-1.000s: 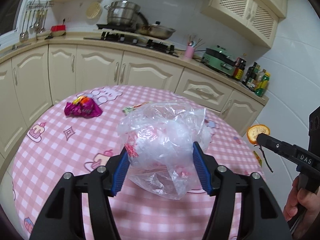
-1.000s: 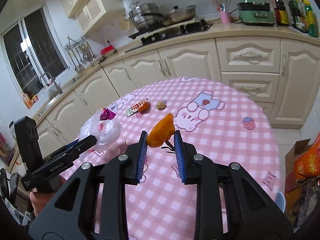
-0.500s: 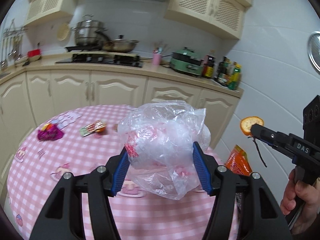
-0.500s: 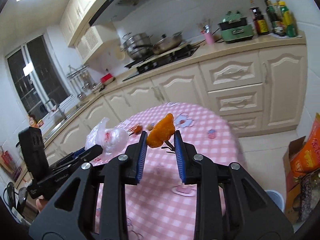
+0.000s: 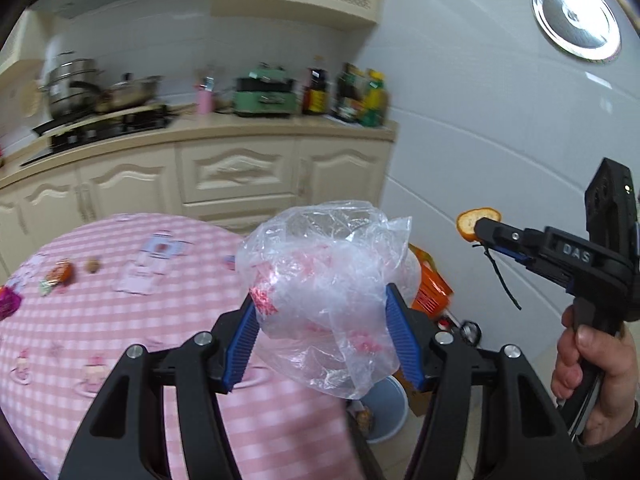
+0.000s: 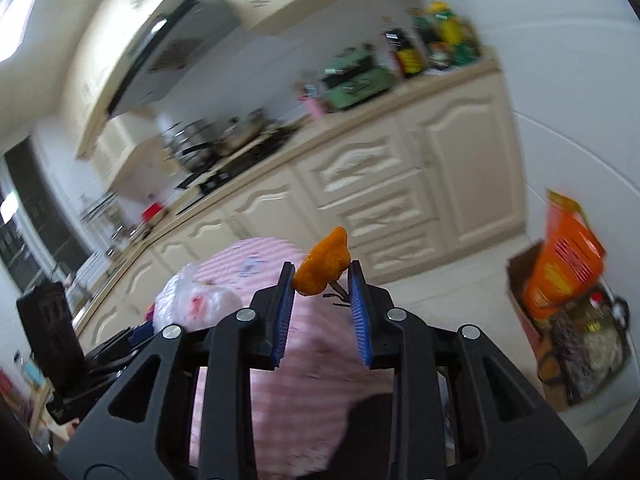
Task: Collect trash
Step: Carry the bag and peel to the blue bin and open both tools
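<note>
My left gripper [image 5: 320,316] is shut on a crumpled clear plastic bag [image 5: 328,280] with red print, held in the air past the edge of the pink checked table [image 5: 100,320]. My right gripper [image 6: 320,280] is shut on a piece of orange peel [image 6: 324,262]. The peel also shows in the left wrist view [image 5: 476,222], at the tip of the right gripper [image 5: 486,230] on the right. The bag shows in the right wrist view [image 6: 192,304] at the lower left. A grey-blue trash bin [image 5: 384,408] stands on the floor below the bag.
Small wrappers [image 5: 58,276], a nut [image 5: 94,266] and a purple wrapper [image 5: 8,302] lie on the table. A cardboard box with orange packaging [image 6: 560,280] stands by the white wall. Cream cabinets [image 5: 240,172] and a cluttered counter run behind.
Both grippers have swung right, away from the table toward the wall and floor, still holding the bag and the peel. The trash bin and the box have come into view.
</note>
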{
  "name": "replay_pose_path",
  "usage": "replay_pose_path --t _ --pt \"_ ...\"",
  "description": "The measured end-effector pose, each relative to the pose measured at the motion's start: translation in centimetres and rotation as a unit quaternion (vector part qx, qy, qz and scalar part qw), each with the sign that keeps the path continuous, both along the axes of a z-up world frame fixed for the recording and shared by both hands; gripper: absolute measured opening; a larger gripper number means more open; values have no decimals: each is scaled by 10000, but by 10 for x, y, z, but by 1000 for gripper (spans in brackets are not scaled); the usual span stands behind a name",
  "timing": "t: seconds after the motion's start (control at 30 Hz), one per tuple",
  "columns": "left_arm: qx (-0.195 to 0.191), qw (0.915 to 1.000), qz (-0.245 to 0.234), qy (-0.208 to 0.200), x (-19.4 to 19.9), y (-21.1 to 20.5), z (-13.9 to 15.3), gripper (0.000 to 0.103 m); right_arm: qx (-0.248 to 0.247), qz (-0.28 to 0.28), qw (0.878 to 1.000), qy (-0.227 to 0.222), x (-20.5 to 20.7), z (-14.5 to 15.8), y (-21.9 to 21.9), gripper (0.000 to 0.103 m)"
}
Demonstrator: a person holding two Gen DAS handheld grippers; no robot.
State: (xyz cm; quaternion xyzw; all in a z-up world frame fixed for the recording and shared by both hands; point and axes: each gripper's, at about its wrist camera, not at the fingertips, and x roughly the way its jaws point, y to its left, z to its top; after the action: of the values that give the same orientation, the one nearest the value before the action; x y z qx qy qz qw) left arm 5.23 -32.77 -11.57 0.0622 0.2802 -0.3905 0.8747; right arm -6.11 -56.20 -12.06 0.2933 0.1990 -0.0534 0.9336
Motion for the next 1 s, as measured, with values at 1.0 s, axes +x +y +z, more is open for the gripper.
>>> replay_pose_path --t 1.0 --pt "2448 9512 -1321 1337 -6 -196 -211 60 2385 -578 9581 1475 21 -230 -114 29"
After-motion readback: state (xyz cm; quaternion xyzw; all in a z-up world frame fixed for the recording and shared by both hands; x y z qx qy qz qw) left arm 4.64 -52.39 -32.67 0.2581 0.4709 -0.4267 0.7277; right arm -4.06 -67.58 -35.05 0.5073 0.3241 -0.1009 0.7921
